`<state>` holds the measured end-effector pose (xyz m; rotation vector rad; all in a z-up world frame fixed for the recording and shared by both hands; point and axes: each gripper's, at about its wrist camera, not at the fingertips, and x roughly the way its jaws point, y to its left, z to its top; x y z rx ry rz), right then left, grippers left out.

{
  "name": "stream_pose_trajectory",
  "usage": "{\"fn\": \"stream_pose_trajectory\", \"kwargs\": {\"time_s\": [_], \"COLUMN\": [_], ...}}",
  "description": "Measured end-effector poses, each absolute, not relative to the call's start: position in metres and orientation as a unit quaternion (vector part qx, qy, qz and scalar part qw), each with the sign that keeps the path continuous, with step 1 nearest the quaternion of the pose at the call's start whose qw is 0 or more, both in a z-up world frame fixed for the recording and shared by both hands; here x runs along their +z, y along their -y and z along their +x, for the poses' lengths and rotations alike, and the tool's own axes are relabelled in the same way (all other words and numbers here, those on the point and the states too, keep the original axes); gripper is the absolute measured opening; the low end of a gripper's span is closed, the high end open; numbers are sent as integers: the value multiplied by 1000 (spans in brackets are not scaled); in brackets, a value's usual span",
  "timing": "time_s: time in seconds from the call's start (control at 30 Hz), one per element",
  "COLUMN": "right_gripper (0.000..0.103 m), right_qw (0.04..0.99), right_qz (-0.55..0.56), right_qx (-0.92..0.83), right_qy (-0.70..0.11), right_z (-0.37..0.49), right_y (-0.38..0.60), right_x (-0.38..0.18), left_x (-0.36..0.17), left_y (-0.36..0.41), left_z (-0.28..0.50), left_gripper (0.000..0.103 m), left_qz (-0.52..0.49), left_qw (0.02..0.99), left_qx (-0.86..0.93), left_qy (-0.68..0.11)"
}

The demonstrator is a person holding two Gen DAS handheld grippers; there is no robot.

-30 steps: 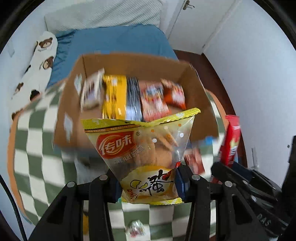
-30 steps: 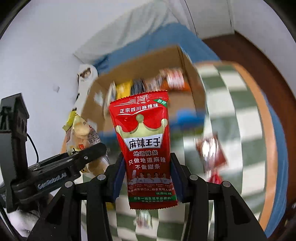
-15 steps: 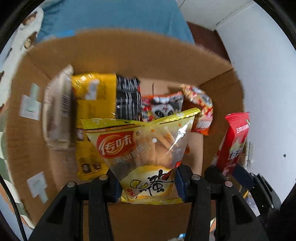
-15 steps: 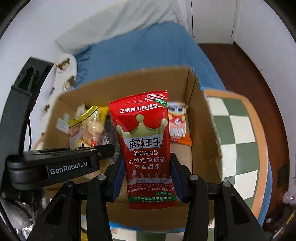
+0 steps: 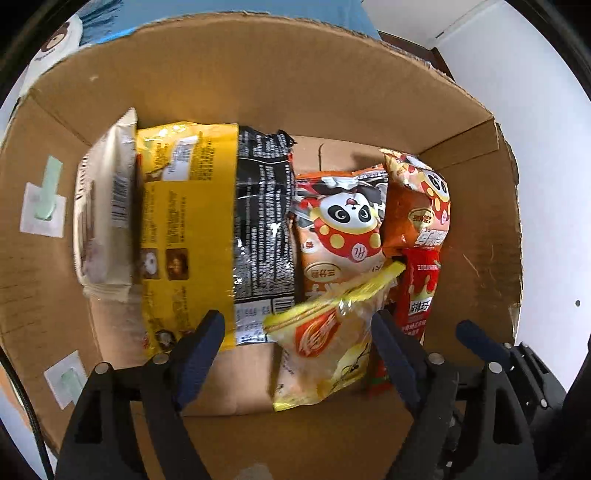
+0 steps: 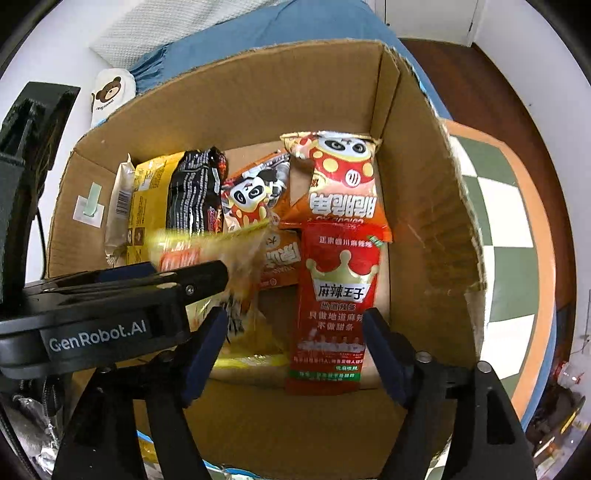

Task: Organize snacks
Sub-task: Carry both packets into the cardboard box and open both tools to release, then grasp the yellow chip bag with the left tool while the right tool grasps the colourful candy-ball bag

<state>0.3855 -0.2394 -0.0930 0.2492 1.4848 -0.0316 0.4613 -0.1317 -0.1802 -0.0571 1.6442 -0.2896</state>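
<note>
Both of your grippers point down into the open cardboard box (image 5: 258,74).

Left wrist view, left to right:
- Cream packet (image 5: 105,206) stands at 9 o'clock, against the box's left wall.
- Yellow packet (image 5: 184,229) touches it on the right, then the black packet (image 5: 264,221) beside that.
- Panda packet (image 5: 340,229) sits at centre; a second orange panda packet (image 5: 417,199) is at 2 o'clock.
- Your left gripper (image 5: 295,332) has its jaws opening. The yellow clear-window snack bag (image 5: 325,343) lies tilted between them, blurred, top edge toward 2 o'clock. The pads are off it.
- Red spicy-strip packet (image 5: 419,291) shows at 4 o'clock, just right of the yellow bag.

Right wrist view, left to right:
- The left gripper body crosses from 9 o'clock, with the yellow bag (image 6: 221,258) blurred past its tip.
- Your right gripper (image 6: 293,332) also has its jaws opening. The red packet (image 6: 338,306) stands between them, nearer the right pad; you cannot tell whether it brushes that pad. Its foot is on the box floor, its top leaning on the orange panda packet (image 6: 340,177) at 12 o'clock.
- The box's right wall (image 6: 424,206) stands at 3 o'clock; beyond it the worktop's green-and-white checked cloth (image 6: 498,229). A blue bed (image 6: 277,26) lies at 12 o'clock.
</note>
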Motion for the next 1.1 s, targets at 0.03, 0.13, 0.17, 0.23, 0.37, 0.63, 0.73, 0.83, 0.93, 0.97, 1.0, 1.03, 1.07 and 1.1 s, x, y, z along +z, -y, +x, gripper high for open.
{"fn": "stream_pose_trajectory", "kwargs": {"time_s": [0.03, 0.13, 0.17, 0.23, 0.37, 0.63, 0.73, 0.83, 0.93, 0.97, 1.0, 1.03, 1.07, 1.1], "right_gripper": [80, 80, 80, 80, 80, 80, 80, 80, 80, 80, 80, 80, 80, 80], "right_qw": [734, 741, 743, 751, 764, 800, 815, 824, 832, 836, 839, 842, 845, 847], "right_qz": [112, 114, 116, 109, 101, 86, 76, 76, 73, 71, 69, 70, 73, 75], "right_qx": [-15, -17, -19, -22, -27, -34, -33, -30, -30, -31, -31, -31, -30, -29], "right_qy": [-669, -662, -659, -651, -637, -593, -574, -560, -549, -544, -538, -534, -529, -525], "right_z": [384, 381, 380, 375, 364, 332, 320, 307, 294, 290, 285, 281, 275, 272], "right_y": [240, 241, 242, 242, 243, 238, 232, 228, 224, 222, 221, 220, 220, 220], "right_x": [-97, -88, -85, -78, -66, -25, -7, 8, 20, 24, 29, 32, 38, 42], "left_x": [-177, -165, -157, -146, -122, -74, -57, -45, -30, -26, -25, -21, -16, -12], "left_y": [129, 119, 115, 107, 89, 86, 86, 86, 84, 83, 83, 82, 80, 78], "left_z": [460, 454, 449, 440, 418, 385, 362, 350, 335, 332, 329, 325, 320, 315], "left_gripper": [81, 81, 81, 81, 81, 81, 81, 81, 81, 81, 81, 81, 81, 81], "left_qz": [-23, -15, -15, -14, -6, 17, 23, 28, 26, 24, 21, 19, 17, 15], "left_qw": [676, 693, 700, 717, 754, 811, 830, 844, 855, 857, 858, 860, 863, 865], "left_qx": [-124, -119, -116, -109, -90, -73, -69, -64, -62, -63, -63, -64, -65, -64], "left_qy": [-726, -711, -704, -689, -651, -580, -553, -531, -514, -511, -509, -506, -501, -497]}}
